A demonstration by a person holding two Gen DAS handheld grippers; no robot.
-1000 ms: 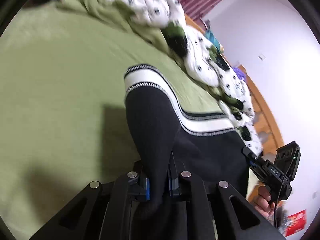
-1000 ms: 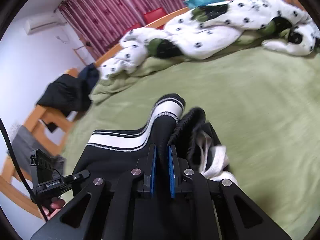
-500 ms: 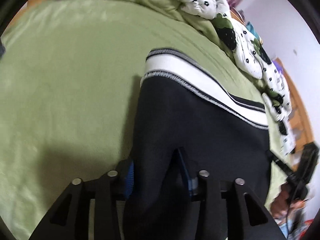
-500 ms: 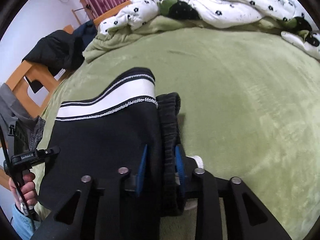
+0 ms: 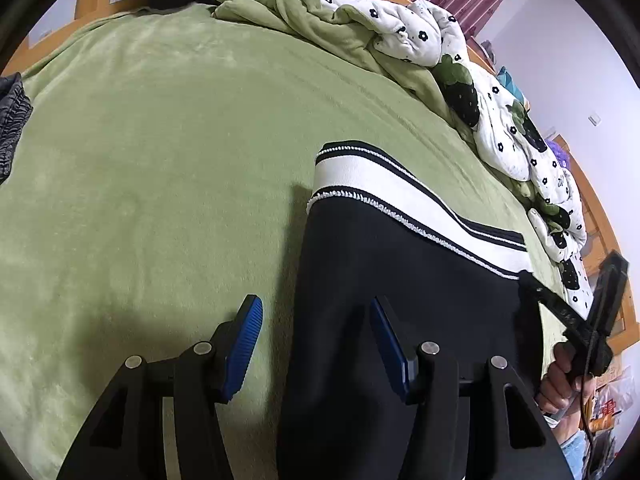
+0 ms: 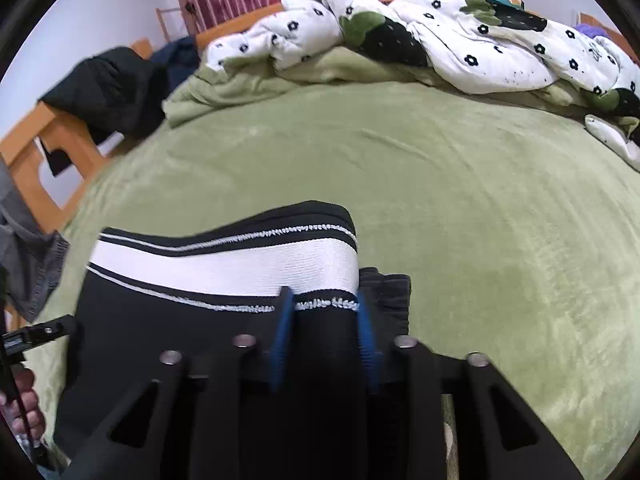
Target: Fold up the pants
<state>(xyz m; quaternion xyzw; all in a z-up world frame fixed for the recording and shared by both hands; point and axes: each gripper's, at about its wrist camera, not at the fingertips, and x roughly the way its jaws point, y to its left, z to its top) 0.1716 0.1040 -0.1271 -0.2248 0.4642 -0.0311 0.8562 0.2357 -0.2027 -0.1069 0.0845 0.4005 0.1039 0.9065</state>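
- The black pants [image 5: 400,300] lie folded on the green blanket [image 5: 160,160] of the bed, just ahead of both my grippers, with the white striped band [image 5: 404,204] at the far edge of the stack.
- That band runs crosswise to the way I point, so the fold's long axis goes from one gripper to the other rather than away from me.
- My left gripper [image 5: 316,344] has just been opening. Its blue pads [image 5: 244,344] stand well apart; the left edge of the pants lies between them, but I see neither pad pressing on the cloth, so I read it as released.
- My right gripper [image 6: 325,328] has just been narrowing again, and its blue pads [image 6: 282,328] sit against a ridge of black fabric right at the band's end; I judge it is pinching the pants there.
- A ribbed black roll [image 6: 386,296], likely the waistband, bulges just right of that grip.
- The right hand looks the more engaged; the left is free to move.
- Hidden: the near part of the pants under both gripper bodies, and the layers beneath the top one.
- The right wrist view is slightly blurred, so actual pad contact is hard to confirm.
- The patterned duvet [image 6: 460,40] is heaped well beyond.
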